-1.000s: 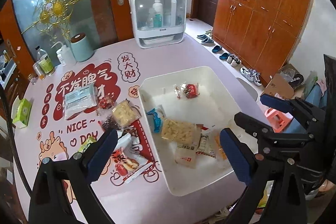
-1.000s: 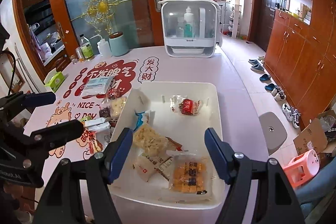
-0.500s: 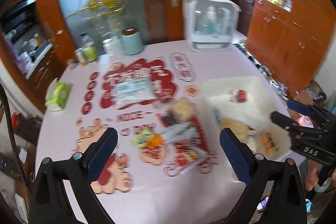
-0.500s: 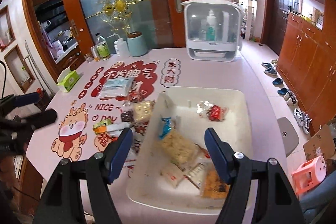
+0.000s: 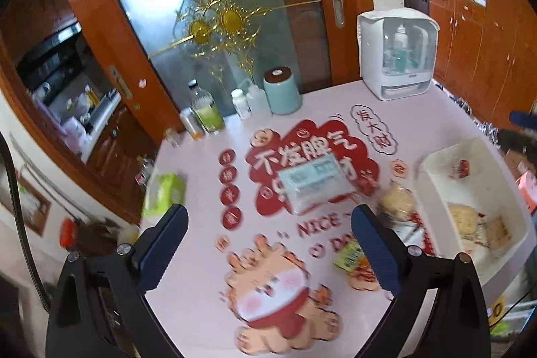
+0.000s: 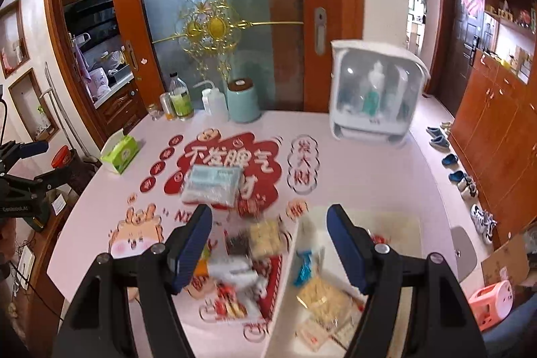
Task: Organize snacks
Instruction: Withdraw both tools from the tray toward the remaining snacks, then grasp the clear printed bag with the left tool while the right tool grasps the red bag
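**Both claws empty, swung left since previous frames**

Left claw [image 5: 268,240]: spread wide, holding nothing; white bin [image 5: 433,190] has shifted to its far right. Right claw [image 6: 270,237]: wide apart, empty; loose snacks [image 6: 265,235] now between its fingers, bin's packets [image 6: 322,294] lower right on the surface [image 6: 369,176].

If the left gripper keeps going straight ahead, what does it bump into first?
Probably the blue-and-white packet lying on the pink table; it sits between the open left gripper fingers, though depth is unclear.
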Demonstrator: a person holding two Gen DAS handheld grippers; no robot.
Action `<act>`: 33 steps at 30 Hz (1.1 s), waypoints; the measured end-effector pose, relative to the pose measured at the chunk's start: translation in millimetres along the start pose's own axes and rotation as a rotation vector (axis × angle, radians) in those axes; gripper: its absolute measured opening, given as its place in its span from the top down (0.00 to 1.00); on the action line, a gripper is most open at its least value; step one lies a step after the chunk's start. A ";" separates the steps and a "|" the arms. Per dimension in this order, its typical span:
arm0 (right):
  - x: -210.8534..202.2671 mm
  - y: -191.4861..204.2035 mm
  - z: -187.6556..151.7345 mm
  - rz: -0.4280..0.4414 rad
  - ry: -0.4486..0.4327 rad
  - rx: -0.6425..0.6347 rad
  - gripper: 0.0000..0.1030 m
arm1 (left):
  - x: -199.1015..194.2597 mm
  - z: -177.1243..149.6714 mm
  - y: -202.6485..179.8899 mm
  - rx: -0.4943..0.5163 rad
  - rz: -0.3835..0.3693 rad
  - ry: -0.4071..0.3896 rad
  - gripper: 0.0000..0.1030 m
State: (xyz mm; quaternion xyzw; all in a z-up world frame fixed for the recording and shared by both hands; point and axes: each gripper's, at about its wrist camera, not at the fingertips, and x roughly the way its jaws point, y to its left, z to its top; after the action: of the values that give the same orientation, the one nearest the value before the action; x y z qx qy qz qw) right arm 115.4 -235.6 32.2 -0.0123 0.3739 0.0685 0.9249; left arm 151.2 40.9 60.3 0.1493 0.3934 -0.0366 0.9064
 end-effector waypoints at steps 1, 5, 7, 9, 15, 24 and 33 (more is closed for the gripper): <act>3.6 3.4 8.0 -0.004 0.003 -0.003 0.30 | 6.7 12.2 7.5 0.025 0.002 0.001 0.05; 25.4 16.9 47.2 -0.011 0.021 -0.025 0.30 | 35.3 53.5 16.0 0.125 0.006 -0.004 0.05; 43.1 21.3 65.2 -0.021 0.041 -0.026 0.30 | 50.9 67.7 11.3 0.179 -0.012 0.003 0.05; 69.2 23.4 79.2 -0.020 0.081 -0.015 0.30 | 79.1 80.0 2.5 0.264 -0.065 0.025 0.05; 171.3 27.0 77.7 -0.040 0.286 0.008 0.31 | 174.0 80.0 -44.2 0.465 -0.207 0.129 0.05; 302.1 18.4 8.3 0.018 0.579 0.140 0.31 | 318.5 18.4 -107.5 0.717 -0.267 0.326 0.05; 360.7 27.9 -28.4 0.029 0.703 0.088 0.31 | 383.2 0.7 -122.6 0.754 -0.328 0.389 0.05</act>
State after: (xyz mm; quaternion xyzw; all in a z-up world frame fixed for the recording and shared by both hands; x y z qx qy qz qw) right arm 348.6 -167.7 -237.5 0.0099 0.6721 0.0570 0.7382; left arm 392.7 -56.5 -246.4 0.4086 0.5339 -0.2919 0.6803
